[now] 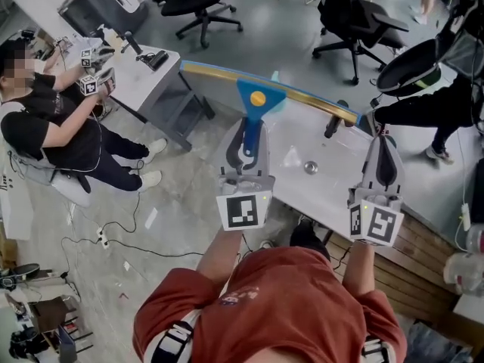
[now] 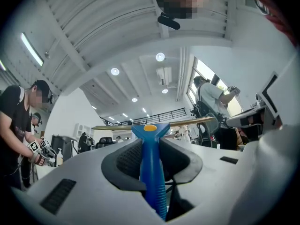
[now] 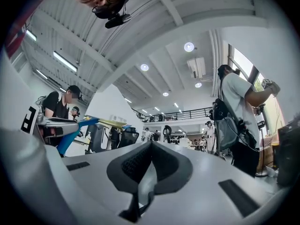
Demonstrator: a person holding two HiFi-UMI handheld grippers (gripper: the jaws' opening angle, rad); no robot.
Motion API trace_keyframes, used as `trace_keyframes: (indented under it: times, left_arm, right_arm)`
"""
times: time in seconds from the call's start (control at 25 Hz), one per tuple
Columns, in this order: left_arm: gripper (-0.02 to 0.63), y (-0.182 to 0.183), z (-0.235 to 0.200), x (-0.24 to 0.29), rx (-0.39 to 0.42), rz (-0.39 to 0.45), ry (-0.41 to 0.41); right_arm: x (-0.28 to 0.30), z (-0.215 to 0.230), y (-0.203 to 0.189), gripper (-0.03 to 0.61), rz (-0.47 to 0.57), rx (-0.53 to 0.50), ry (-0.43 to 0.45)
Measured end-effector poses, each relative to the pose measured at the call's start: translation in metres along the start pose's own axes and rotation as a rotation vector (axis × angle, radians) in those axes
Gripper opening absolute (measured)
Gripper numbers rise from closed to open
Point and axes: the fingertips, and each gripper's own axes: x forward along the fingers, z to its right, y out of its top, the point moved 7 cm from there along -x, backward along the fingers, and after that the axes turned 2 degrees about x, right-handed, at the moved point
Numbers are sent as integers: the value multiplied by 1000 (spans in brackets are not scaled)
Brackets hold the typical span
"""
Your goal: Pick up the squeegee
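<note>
By way of marking, black-and-white square code patterns only: one on the cube of the left gripper (image 1: 252, 131), two on the cube of the right gripper (image 1: 380, 141), more on the cubes in the hands of a seated person (image 1: 45, 119) at far left. A small graphic on the front of the red shirt (image 1: 302, 286) at the near edge, too blurred to read. Left gripper closed on the squeegee (image 1: 257, 100), dark ribbed pads pressed against either side of the blue handle, with the handle running straight down the middle of the jaws in the left gripper view. Blue triangular head with an orange-yellow dot just beyond the jaw tips, and past it the long brass-coloured blade bar set crosswise, from far left to right. Squeegee held in the air above the far left part of the white desk (image 1: 318, 184), its left end reaching out over the grey floor (image 1: 151, 203), its right end close to a dark upright object (image 1: 333, 125) at the desk's far edge. Right gripper well apart to the right, over the desk's right end, jaws together, pads meeting at the tips with nothing between them. A small round metal piece (image 1: 310, 168) on the desk between the two grippers. In the right gripper view, the blue handle and blade at far left, beside the left gripper's body.
</note>
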Motion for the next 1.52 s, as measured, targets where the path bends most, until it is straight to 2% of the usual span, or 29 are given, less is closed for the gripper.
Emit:
trace_keyframes:
  times: [0.28,0.64,1.52]
  left_arm:
    - [126,11,0,7,14,43,7]
    - [126,20,-3,19,15,53,5]
    - [126,26,-5,16,3,26,-19]
  right_arm:
    - [4,9,16,8,42,-9,-1]
    - [17,10,26,8,44,-20,15]
    - [6,23,36,8,2,-35,-27]
